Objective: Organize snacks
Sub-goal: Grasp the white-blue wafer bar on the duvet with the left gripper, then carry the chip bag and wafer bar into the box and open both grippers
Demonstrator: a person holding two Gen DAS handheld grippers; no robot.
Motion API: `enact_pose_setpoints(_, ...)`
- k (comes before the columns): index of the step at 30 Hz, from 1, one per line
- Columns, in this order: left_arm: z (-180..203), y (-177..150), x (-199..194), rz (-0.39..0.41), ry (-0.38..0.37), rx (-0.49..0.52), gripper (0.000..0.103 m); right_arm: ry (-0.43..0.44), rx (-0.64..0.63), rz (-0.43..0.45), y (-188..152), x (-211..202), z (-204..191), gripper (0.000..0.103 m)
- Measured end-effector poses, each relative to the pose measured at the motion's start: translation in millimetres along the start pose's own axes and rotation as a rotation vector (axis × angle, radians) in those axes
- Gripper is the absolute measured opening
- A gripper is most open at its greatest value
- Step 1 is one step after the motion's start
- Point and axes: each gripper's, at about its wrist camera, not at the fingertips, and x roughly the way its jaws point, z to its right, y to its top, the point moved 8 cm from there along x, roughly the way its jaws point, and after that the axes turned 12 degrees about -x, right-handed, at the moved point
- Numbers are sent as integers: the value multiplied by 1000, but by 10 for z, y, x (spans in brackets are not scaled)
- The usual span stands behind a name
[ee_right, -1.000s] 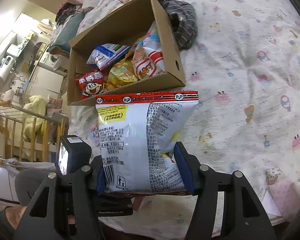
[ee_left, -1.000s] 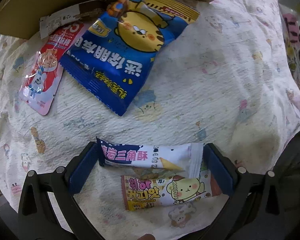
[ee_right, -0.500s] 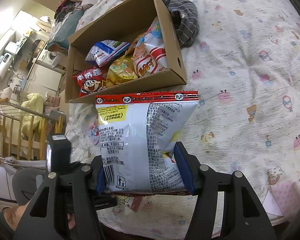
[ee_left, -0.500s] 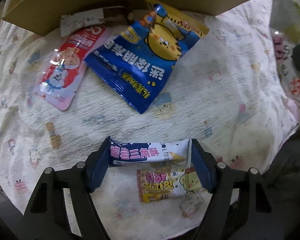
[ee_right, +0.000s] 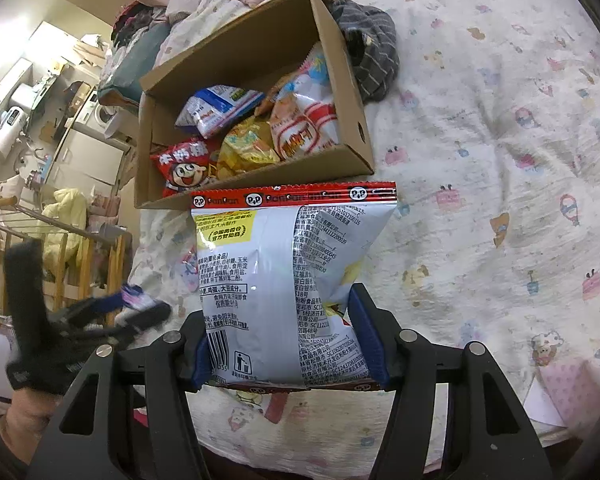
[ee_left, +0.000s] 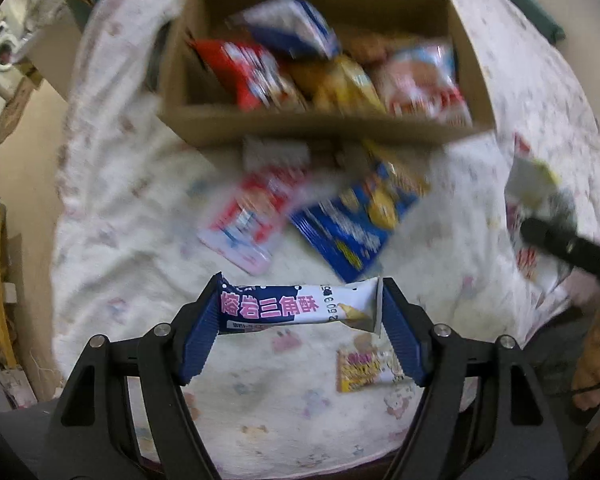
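Observation:
My left gripper (ee_left: 300,314) is shut on a navy and white snack bar (ee_left: 292,306), gripped end to end and held above the printed bedsheet. Ahead of it stands the open cardboard box (ee_left: 324,130) with several snack bags inside. My right gripper (ee_right: 280,344) is shut on a white chip bag with a red top strip (ee_right: 284,272), held upright just short of the box (ee_right: 354,92). In the right wrist view the left gripper (ee_right: 136,306) shows blurred at the lower left, with the bar in it.
On the sheet lie a blue bag (ee_left: 356,220), a red and pink pouch (ee_left: 248,220) and a small yellow packet (ee_left: 364,364). A grey striped garment (ee_right: 374,52) lies beside the box. The bed's edge and a wooden rail (ee_right: 76,264) are at the left.
My left gripper has closed on the snack bar and lifted it off the sheet, so the box's inside now shows. The yellow packet stayed on the bed. The right gripper has not moved.

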Motion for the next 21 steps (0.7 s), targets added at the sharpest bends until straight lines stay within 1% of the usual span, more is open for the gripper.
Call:
enact_pose_setpoints(3,-35,219,-177,55,-1,-10,73,1,-11,18,83,-45,-74,62)
enact_pose_setpoints(4,-88,341,-194,72,-1,-10,73,0,-13,26,122,-60,-99,62)
enact_pose_setpoints(5,-71,463,-120,89,2,-8,73,3,-17,35,187,-76,-131,62)
enact_pose_setpoints(8,-88,678,-216,133,-1,-7,73,-10,-31,53,368,-104,-185,62)
enact_pose_setpoints(10,-28,828,-161,145,-11,-13,73,-8,-29,64,522,-109,-219,62)
enact_pose_setpoints(13,-3,1065,-180,160,-28,-26,73,-26,-45,80,772,-106,-254,62)
enact_pose_setpoints(18,77,1466,-170,206,-48,-25,73,-48,-68,106,1161,-57,-304,62)
enact_pose_setpoints(20,114,1603,-153,221,-53,-20,72,-58,-86,130,1334,-20,-328,62)
enact_pose_setpoints(21,132,1652,-136,229,-56,-19,73,-72,-113,158,1415,-18,-346,62)
